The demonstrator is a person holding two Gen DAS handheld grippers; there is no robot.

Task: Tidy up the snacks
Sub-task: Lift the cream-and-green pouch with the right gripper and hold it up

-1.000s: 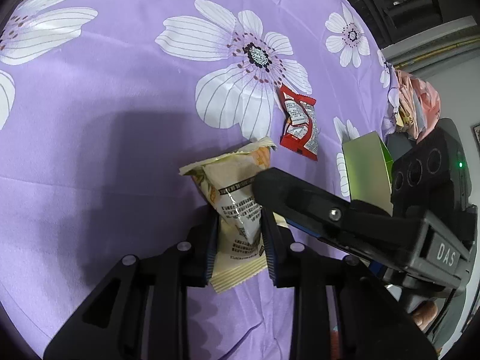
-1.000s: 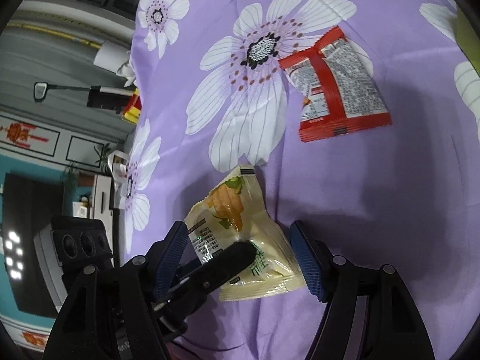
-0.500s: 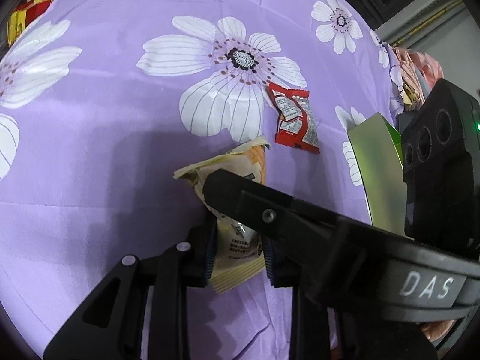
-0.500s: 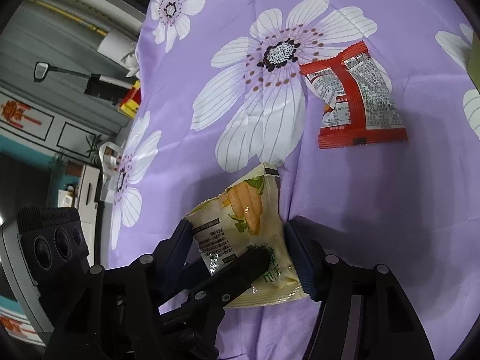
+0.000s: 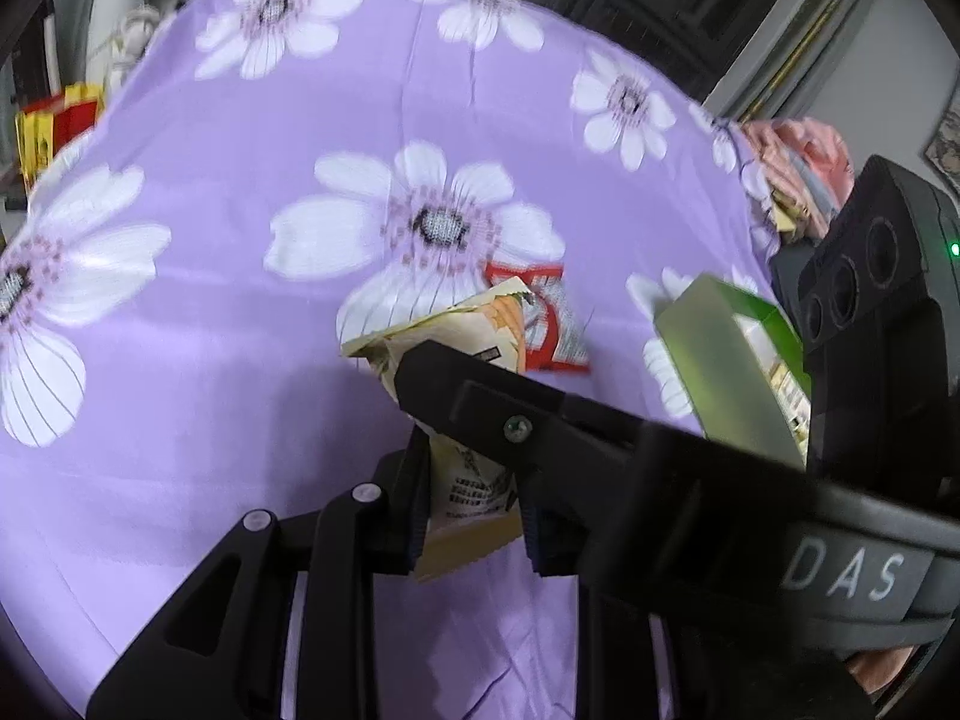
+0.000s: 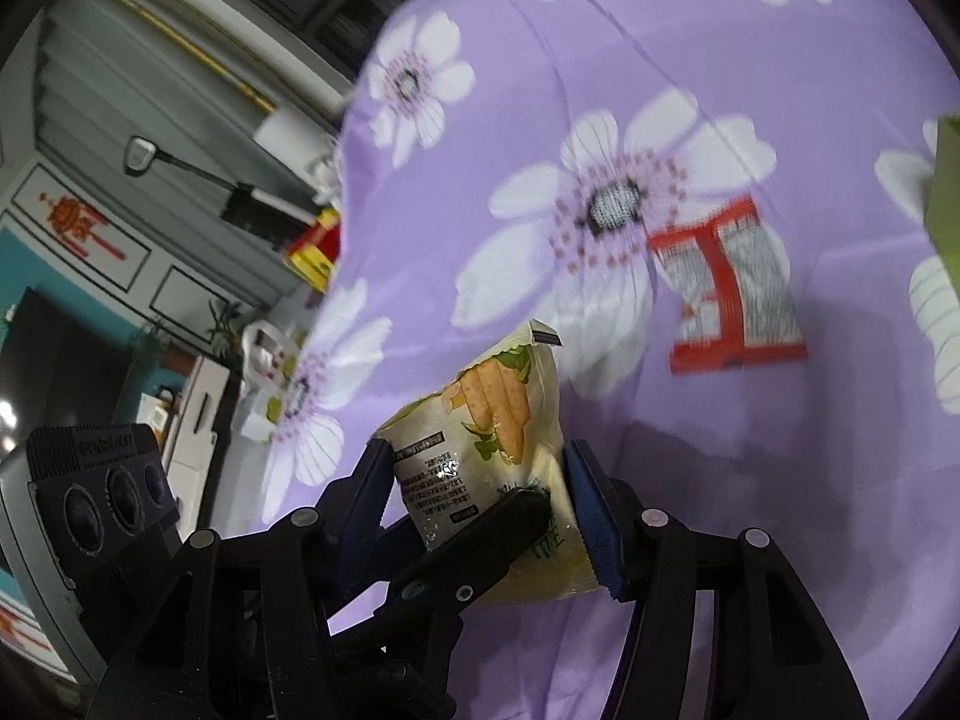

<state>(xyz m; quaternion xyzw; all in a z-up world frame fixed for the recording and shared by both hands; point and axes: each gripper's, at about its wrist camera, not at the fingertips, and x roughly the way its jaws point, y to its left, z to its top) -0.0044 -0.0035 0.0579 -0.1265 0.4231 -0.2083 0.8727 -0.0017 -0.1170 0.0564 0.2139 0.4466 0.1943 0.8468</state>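
Observation:
A pale yellow snack packet with a carrot picture (image 5: pixel 474 480) (image 6: pixel 480 450) is held off the purple flowered cloth (image 5: pixel 240 360) (image 6: pixel 750 420). My left gripper (image 5: pixel 474 510) is shut on its lower part. My right gripper (image 6: pixel 480 498) has also closed on it from both sides, and its finger crosses in front of the packet in the left wrist view (image 5: pixel 456 384). A red snack packet (image 5: pixel 552 324) (image 6: pixel 732 288) lies flat on the cloth beyond. A green box (image 5: pixel 732 366) (image 6: pixel 945 192) stands to the right.
A pink bundle (image 5: pixel 798 174) sits at the cloth's far right edge. Red and yellow packages (image 5: pixel 48 126) (image 6: pixel 315 249) lie off the cloth's left edge. Room furniture shows beyond the table on the left in the right wrist view.
Both grippers have lifted the yellow packet up off the cloth and tilted back, so more of the room shows. The right jaws have closed from wide open onto the packet.

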